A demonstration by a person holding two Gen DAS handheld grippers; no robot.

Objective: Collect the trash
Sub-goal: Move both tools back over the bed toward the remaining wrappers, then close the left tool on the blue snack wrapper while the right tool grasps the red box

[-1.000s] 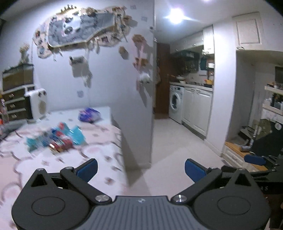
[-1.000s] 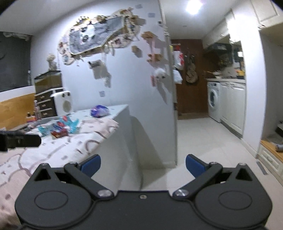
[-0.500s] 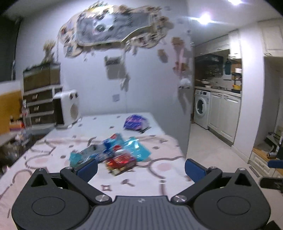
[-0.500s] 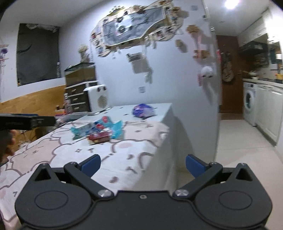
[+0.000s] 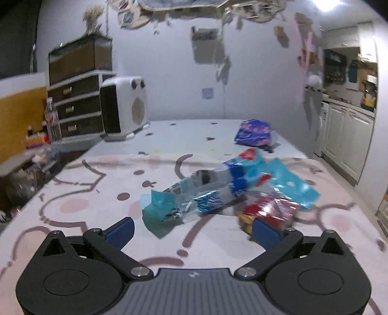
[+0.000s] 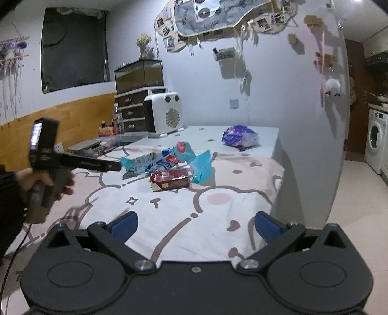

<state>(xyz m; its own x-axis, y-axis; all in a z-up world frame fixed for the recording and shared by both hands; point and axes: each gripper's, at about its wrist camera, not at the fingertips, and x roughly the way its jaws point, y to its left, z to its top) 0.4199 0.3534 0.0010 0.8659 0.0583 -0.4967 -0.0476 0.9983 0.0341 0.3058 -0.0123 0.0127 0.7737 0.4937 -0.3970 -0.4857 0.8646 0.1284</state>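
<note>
**Both tools wide, nothing held; trash heap mid-worktop**

Room: dim, white wall hung with a photo collage (image 6: 225, 21). Kitchen opens off to the side, washer (image 6: 375, 140) visible there. Worktop (image 6: 218, 218) carries a pale pink cloth (image 5: 84, 201) with brown line pattern on its near part; the far part is bare white.

Landmark = wrapper heap (image 5: 230, 191).
- Heap: light blue and clear wrappers, crumpled and overlapping, middle of the cloth.
- Red pack (image 6: 171, 178) touches the heap on its near side, lying flat. Left wrist view is blurred here.
- Purple bag (image 5: 253, 133) lies beyond the heap on the bare white part, well apart from it.
- White heater (image 5: 123, 106) stands upright beyond the heap at the far corner of the worktop, with a drawer unit (image 5: 77, 106) just beside it and a glass tank (image 6: 139, 75) on top of the unit.
- Bottle (image 5: 52, 121) upright beside the drawers.

Left tool (image 5: 191, 231): fingers spread wide, empty. It sits low over the cloth, close to the heap. Right pad (image 5: 265, 233) overlaps the red pack's near edge in view; cannot tell whether they touch. From the right wrist view, the left tool's nose points at the heap, with the left hand (image 6: 36, 184) on the grip.

Right tool (image 6: 195, 225): fingers spread wide, empty. It is over the near part of the cloth, well short of the heap.
</note>
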